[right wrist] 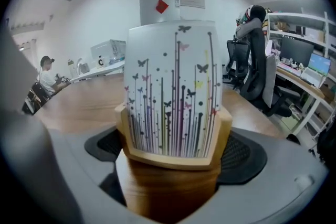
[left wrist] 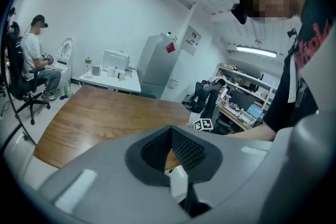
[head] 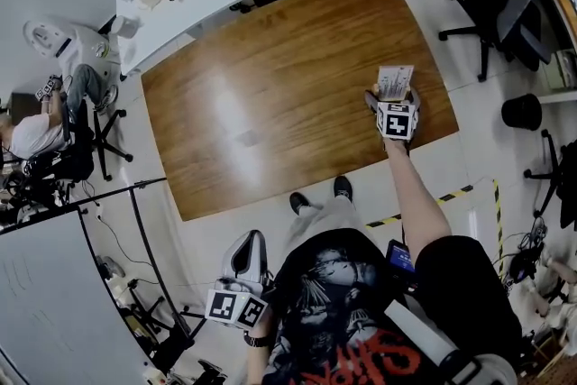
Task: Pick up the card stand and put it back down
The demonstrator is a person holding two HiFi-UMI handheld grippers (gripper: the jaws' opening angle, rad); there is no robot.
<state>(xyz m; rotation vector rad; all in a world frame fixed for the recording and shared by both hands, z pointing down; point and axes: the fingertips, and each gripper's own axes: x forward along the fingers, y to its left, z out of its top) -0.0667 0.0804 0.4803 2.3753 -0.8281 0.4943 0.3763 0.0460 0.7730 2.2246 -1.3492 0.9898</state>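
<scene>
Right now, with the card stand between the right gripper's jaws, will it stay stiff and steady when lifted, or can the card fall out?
The card stand looks like solid wood, so probably stiff, not fragile. Its flat sides sit between the pads, so slipping seems unlikely. The tall card only stands in its slot; tilting might let it slide out.

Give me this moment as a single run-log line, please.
right gripper: shut on card stand | card stand: holds butterfly-print card, at right edge of table | lifted: cannot tell | left gripper: shut, empty, off table
</scene>
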